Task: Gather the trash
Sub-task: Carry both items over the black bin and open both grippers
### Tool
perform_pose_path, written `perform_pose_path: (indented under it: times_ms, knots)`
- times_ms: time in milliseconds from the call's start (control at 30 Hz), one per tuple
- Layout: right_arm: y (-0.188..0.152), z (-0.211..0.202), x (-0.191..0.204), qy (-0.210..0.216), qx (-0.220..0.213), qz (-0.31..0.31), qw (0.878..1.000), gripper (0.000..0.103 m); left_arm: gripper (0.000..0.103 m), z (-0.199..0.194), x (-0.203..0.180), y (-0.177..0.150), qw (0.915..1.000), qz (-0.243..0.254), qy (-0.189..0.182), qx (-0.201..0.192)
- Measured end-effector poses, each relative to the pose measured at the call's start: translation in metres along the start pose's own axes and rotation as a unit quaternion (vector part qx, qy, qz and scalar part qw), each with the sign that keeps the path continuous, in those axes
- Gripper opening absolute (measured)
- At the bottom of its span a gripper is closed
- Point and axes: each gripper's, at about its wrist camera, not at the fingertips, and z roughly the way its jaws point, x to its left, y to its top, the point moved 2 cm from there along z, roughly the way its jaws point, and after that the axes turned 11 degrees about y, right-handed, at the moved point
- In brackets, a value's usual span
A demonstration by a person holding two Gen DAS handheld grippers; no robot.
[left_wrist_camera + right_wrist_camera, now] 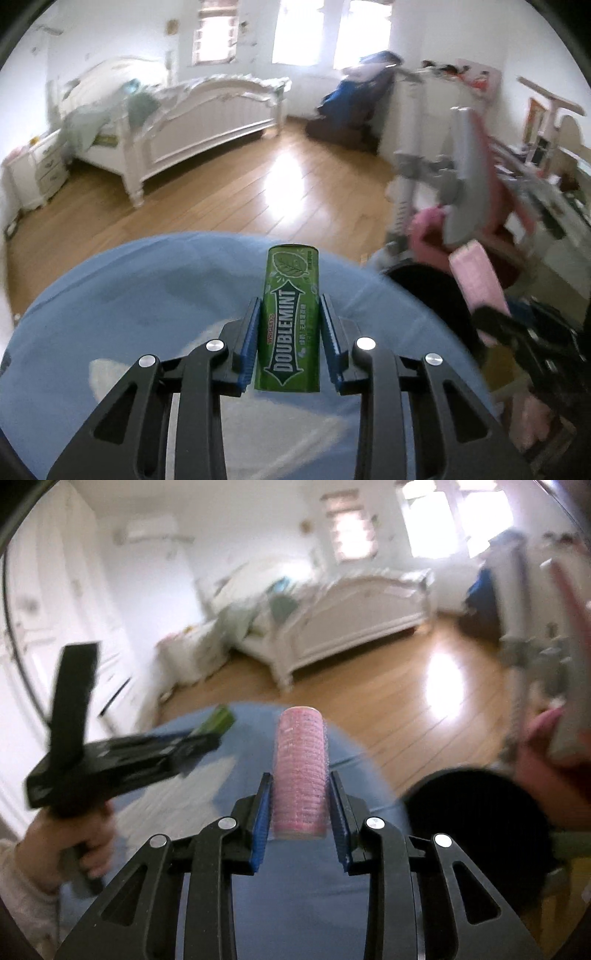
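Left gripper (pixel 288 332) jaws clenched on green Doublemint gum pack (pixel 290 321), upright; right gripper (pixel 299 805) jaws grasped pink ribbed hair roller (pixel 301 771). Black bin (pixel 476 834) nearby, contents unclear.

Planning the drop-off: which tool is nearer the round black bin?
Right. The right tool, gripping the pink hair roller, sits just beside the black bin. The left tool, holding the gum pack, is farther across the blue cloth.
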Motion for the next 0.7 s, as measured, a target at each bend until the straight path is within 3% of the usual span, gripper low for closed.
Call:
perform_pose_path:
  times_ms: [167,367,700]
  knots:
    - [0.004,-0.041,-0.051,-0.062,-0.036,0.002,0.997,0.030,0.031,-0.008,-0.070,0.014,0.9982,0.022,-0.053,-0.017]
    - [-0.006,-0.060,-0.107,-0.103,-0.044,0.028,0.993,0.030,0.031,0.010,-0.133,0.017,0.9944,0.034,-0.100,0.000]
    - [-0.026,-0.059,-0.156,-0.114,-0.033,0.048,0.992,0.030,0.031,0.032,-0.185,0.012,0.9918,0.065,-0.107,0.025]
